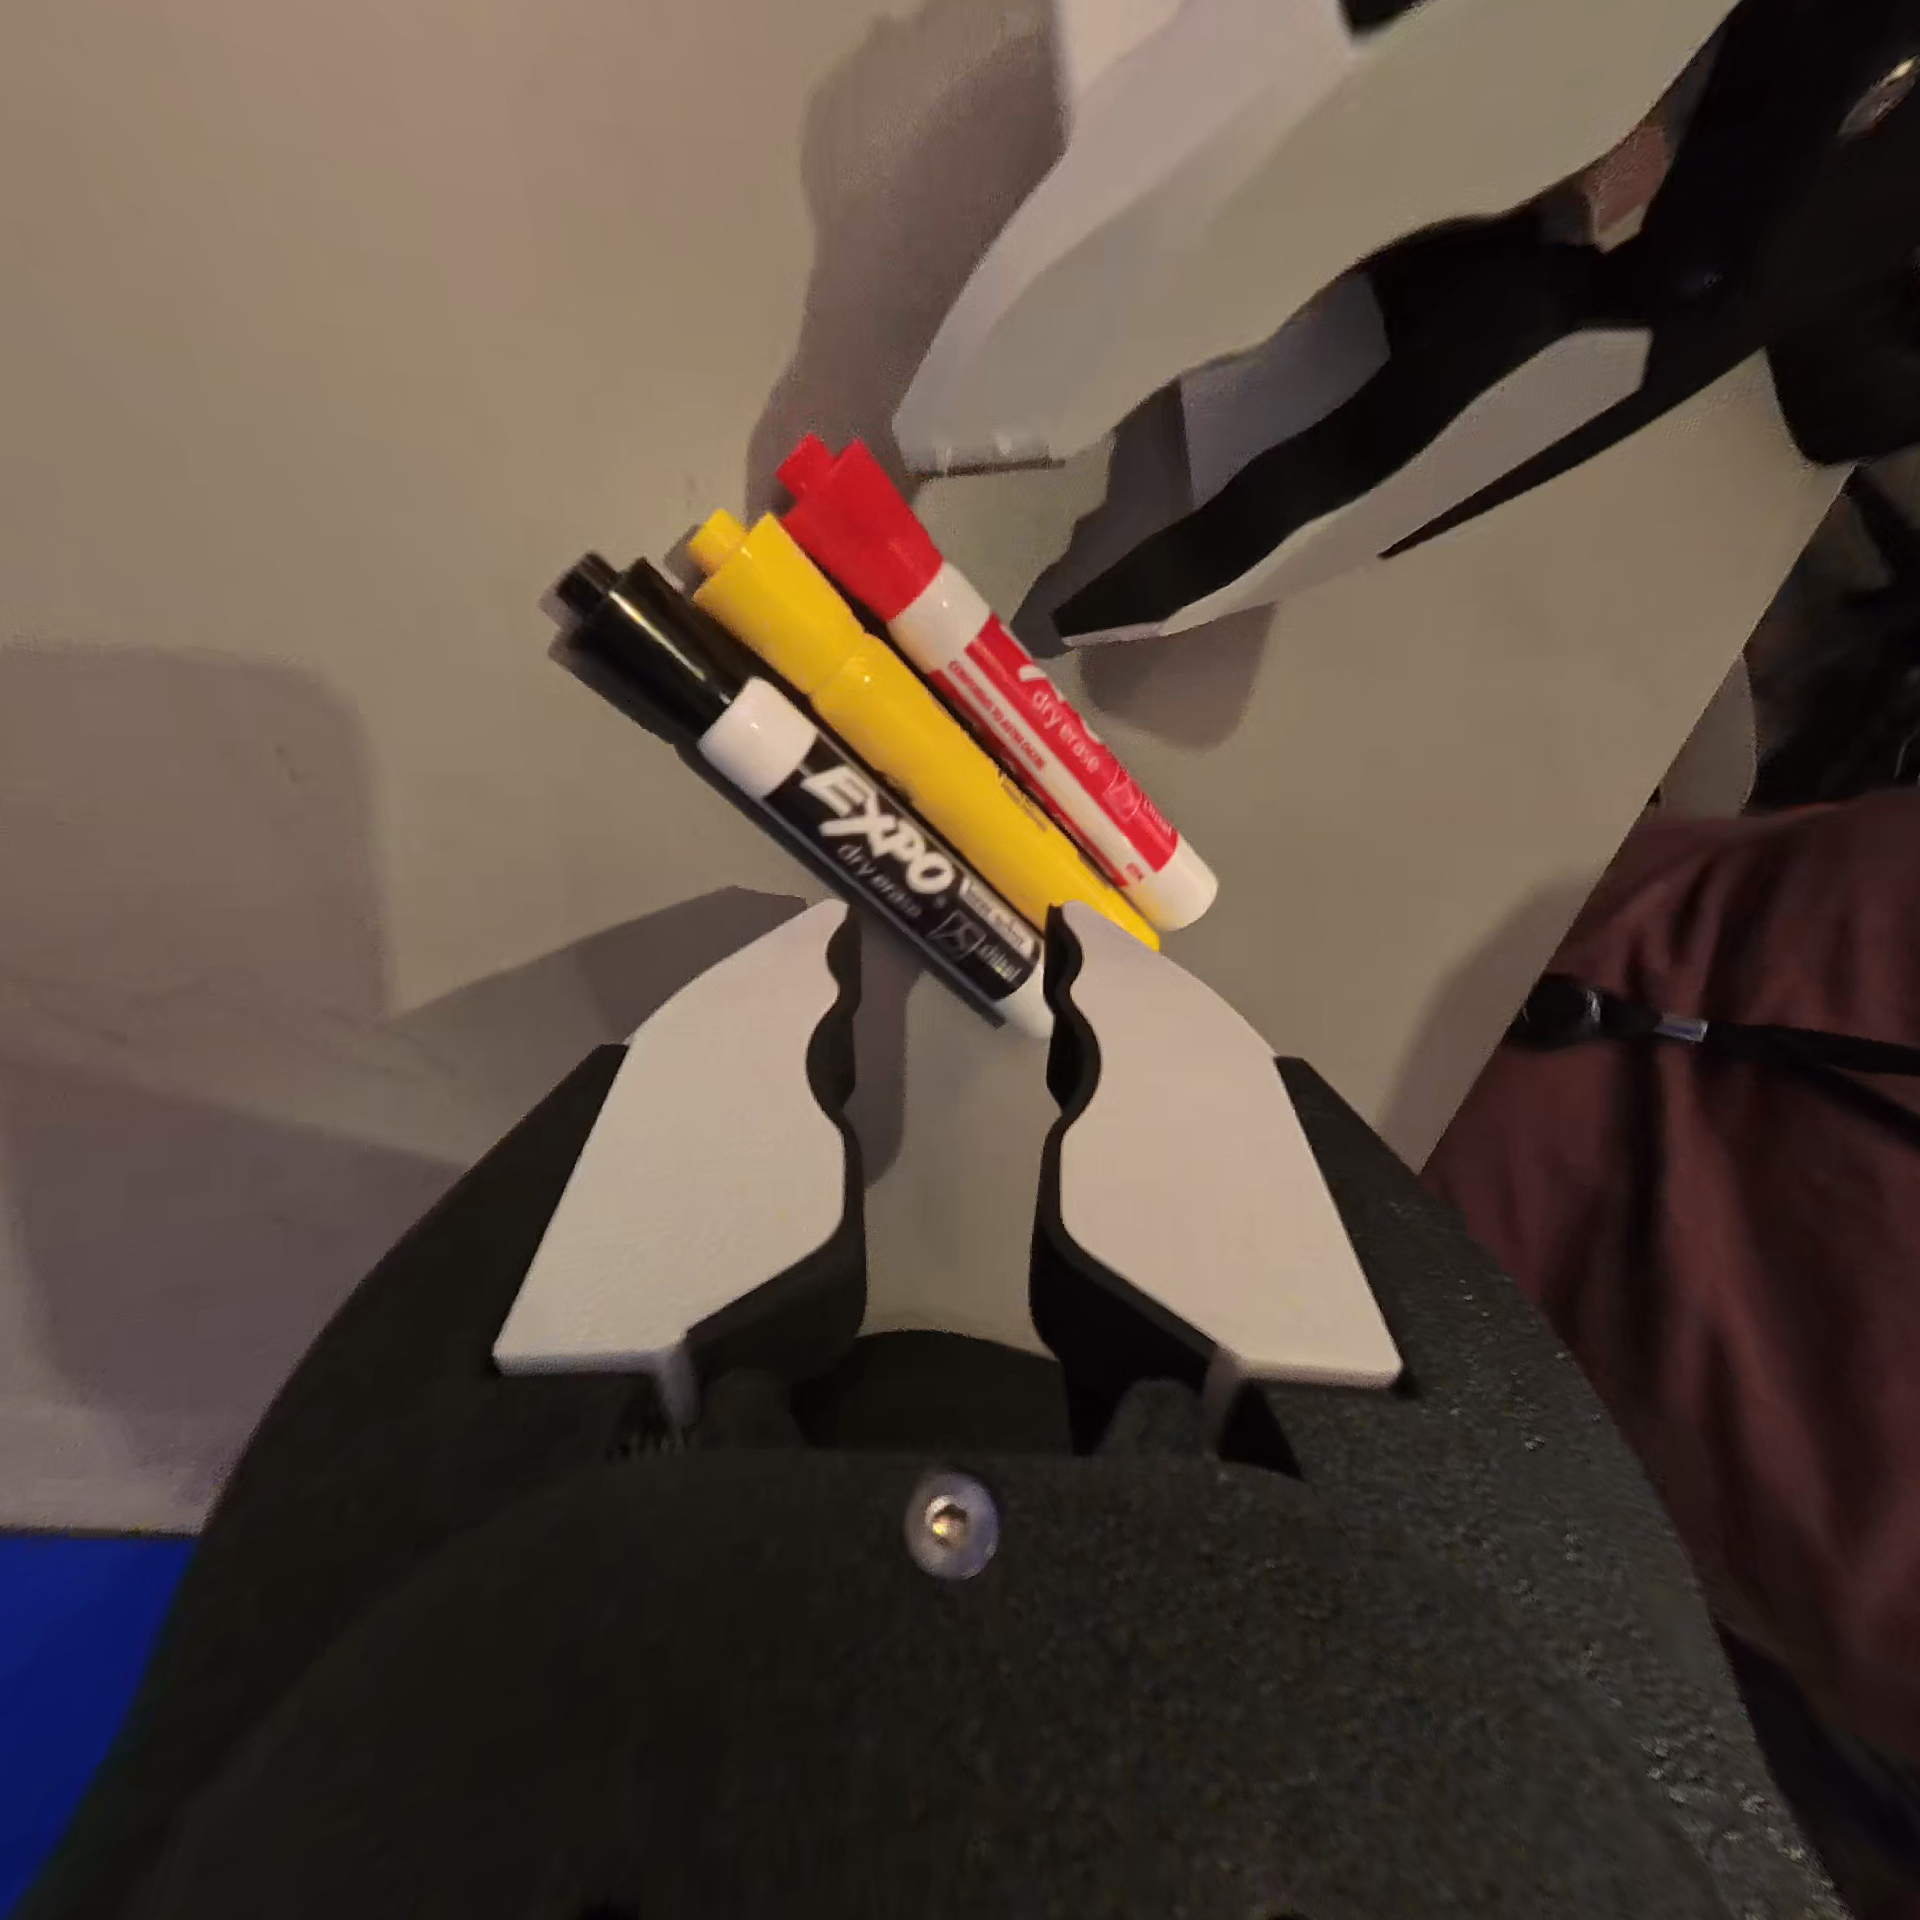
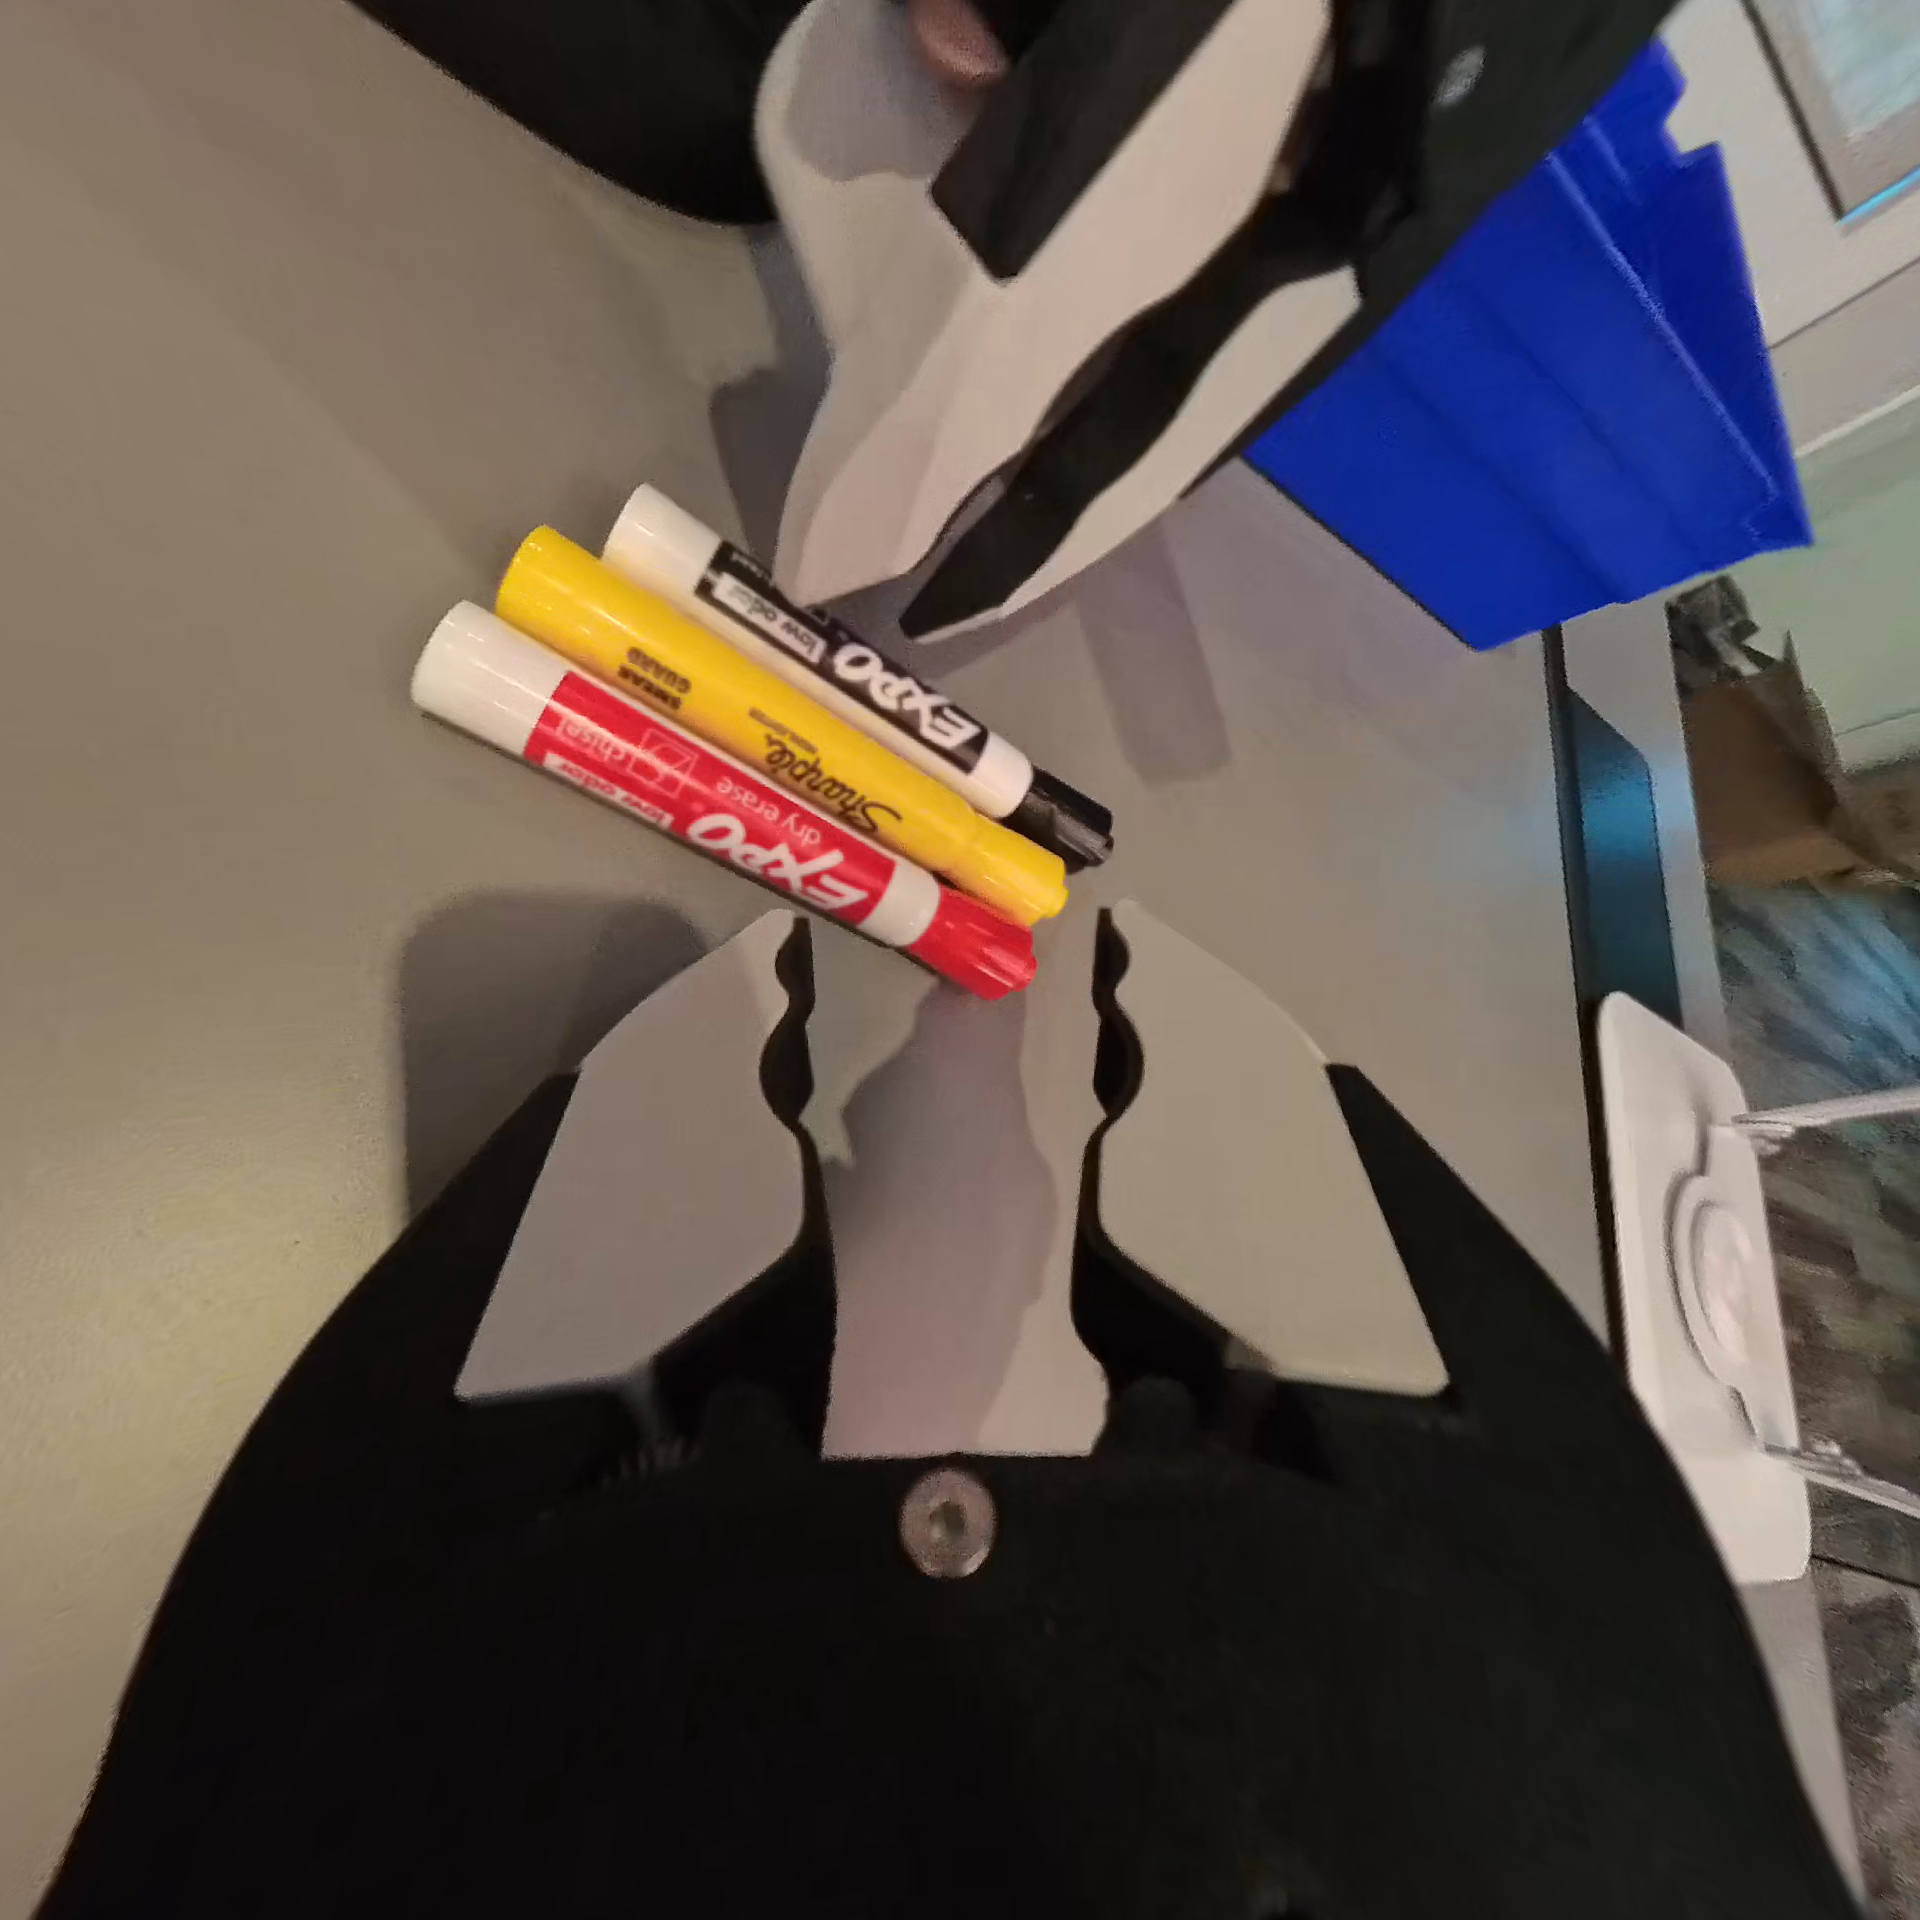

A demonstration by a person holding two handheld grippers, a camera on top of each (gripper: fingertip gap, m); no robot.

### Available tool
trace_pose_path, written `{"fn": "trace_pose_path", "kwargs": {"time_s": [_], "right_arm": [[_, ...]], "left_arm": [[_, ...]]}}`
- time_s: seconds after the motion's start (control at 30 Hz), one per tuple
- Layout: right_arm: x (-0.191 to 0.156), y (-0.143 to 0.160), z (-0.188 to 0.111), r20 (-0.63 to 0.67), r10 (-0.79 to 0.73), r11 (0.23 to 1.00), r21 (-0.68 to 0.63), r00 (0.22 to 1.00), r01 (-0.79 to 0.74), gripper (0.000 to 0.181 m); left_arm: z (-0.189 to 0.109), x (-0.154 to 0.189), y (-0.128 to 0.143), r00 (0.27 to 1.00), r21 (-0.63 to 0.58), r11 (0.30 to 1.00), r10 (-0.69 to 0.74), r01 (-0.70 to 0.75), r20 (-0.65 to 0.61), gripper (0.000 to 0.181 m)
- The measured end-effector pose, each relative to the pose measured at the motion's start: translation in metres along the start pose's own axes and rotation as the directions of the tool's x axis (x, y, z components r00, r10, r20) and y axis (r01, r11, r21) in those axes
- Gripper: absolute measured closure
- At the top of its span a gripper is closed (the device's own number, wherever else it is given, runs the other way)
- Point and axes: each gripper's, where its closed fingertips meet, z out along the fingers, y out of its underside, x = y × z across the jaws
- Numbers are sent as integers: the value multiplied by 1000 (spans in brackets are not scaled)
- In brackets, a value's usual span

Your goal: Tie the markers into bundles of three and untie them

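Three markers lie side by side, touching, on the grey table [image 1: 312,416]: a black one [image 1: 831,821], a yellow one [image 1: 914,727] and a red one [image 1: 1018,707]. My left gripper [image 1: 951,925] is open and empty, and the black marker's butt end sits just past its fingertips. The right wrist view shows the red [image 2: 717,821], yellow [image 2: 769,727] and black [image 2: 842,675] markers. My right gripper [image 2: 945,925] is open and empty, with the red marker's cap end at its fingertips. The two grippers face each other across the markers; the right gripper also shows in the left wrist view [image 1: 1070,623].
A blue bin [image 2: 1558,416] stands behind the left gripper [image 2: 862,603]. A white plastic piece [image 2: 1683,1247] sits at the table's right edge. A person's dark red sleeve [image 1: 1714,1247] is at the right in the left wrist view.
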Motion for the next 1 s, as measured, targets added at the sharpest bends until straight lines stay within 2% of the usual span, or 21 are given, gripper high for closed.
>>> {"fn": "trace_pose_path", "kwargs": {"time_s": [0.17,0.2,0.27,0.33,0.4,0.47,0.53,0.57,0.63,0.67,0.7,0.73,0.77,0.83,0.87,0.9,0.97,1.0], "right_arm": [[9,-1,-11,29,184,982,34,982,-185,132],[11,-1,-13,39,233,971,35,972,-235,138],[12,-6,-20,66,357,932,43,932,-361,140],[17,-14,-29,67,503,860,69,862,-506,139],[18,-29,-44,82,581,798,139,810,-586,138],[19,-49,-65,88,606,755,251,791,-606,137],[17,-63,-78,129,653,682,328,746,-654,129],[13,-65,-80,178,680,636,338,711,-694,129],[6,-56,-74,237,750,551,292,618,-781,132],[2,-48,-70,242,770,535,258,590,-804,139],[-1,-38,-66,217,793,528,221,569,-820,140],[-2,-30,-64,182,810,524,199,557,-828,140],[-2,-26,-63,152,819,524,197,554,-829,140],[3,-20,-66,87,828,530,203,554,-823,140],[5,-19,-67,75,826,535,209,559,-819,140],[7,-18,-68,66,826,536,212,559,-817,140],[7,-13,-68,51,830,536,202,556,-820,140],[7,-10,-67,54,834,531,199,550,-824,140]], "left_arm": [[1,-7,2,997,94,996,-6,0,73,145],[-3,-5,0,998,127,992,-7,-1,65,144],[-13,-3,-3,998,195,981,-12,1,54,145],[-27,-7,-5,993,273,961,10,-43,118,147],[-54,4,-16,977,429,891,64,-147,202,152],[-86,22,-23,951,579,774,95,-256,294,153],[-107,32,-21,931,684,663,59,-306,359,147],[-110,32,-18,926,707,632,45,-317,375,147],[-107,27,-15,933,738,610,4,-288,361,127],[-104,31,-16,948,755,599,23,-268,318,136],[-101,40,-17,956,772,572,87,-277,279,161],[-104,45,-19,962,805,530,90,-265,257,176],[-112,46,-21,965,842,476,57,-253,258,181],[-130,55,-19,946,881,352,41,-316,323,168],[-136,60,-16,938,884,326,23,-334,346,161],[-138,66,-12,934,880,326,21,-345,358,161],[-125,73,-5,922,833,407,78,-376,378,161],[-120,74,-5,912,814,422,100,-400,397,161]]}}
